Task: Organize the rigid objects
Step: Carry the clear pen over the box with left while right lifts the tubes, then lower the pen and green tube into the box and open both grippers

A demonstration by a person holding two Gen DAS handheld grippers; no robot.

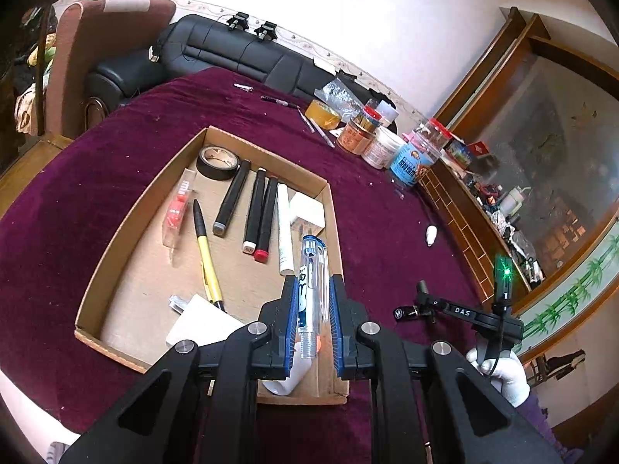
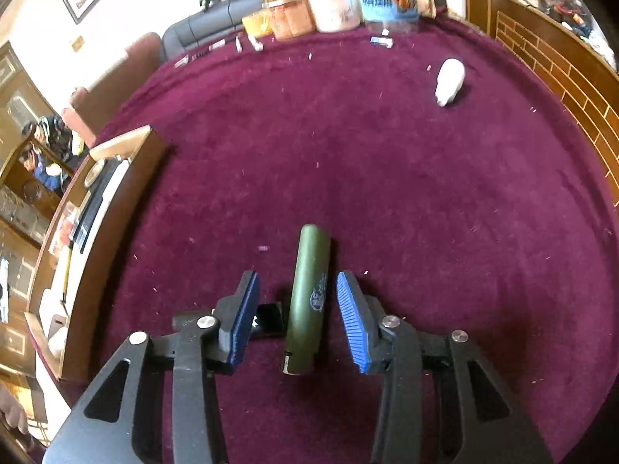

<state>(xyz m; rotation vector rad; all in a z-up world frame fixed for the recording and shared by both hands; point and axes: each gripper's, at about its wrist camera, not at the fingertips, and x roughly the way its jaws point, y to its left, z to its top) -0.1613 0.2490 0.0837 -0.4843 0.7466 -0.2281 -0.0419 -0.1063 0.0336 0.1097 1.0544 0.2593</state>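
My left gripper (image 1: pixel 313 282) is shut on a clear pen with blue trim (image 1: pixel 312 263), which hangs over the near right corner of the cardboard box (image 1: pixel 127 228). Inside the box lie a black tape roll (image 1: pixel 218 162), black markers (image 1: pixel 232 203), a yellow pen (image 1: pixel 207 255) and white items. In the right wrist view my right gripper (image 2: pixel 298 275) points down at the maroon cloth with a dark green cylinder (image 2: pixel 307 301) lying between its blue pads (image 2: pixel 350 301). A gap shows on each side of the cylinder, so the pads do not press on it.
A small white object (image 2: pixel 450 81) lies on the cloth (image 2: pixel 348 154) to the far right. Jars and tubs (image 1: pixel 387 147) stand along the far edge, with loose pens (image 1: pixel 317 123) beside them. The box's side wall (image 2: pixel 116 208) rises left of my right gripper. A white-gloved hand (image 1: pixel 499 371) shows at right.
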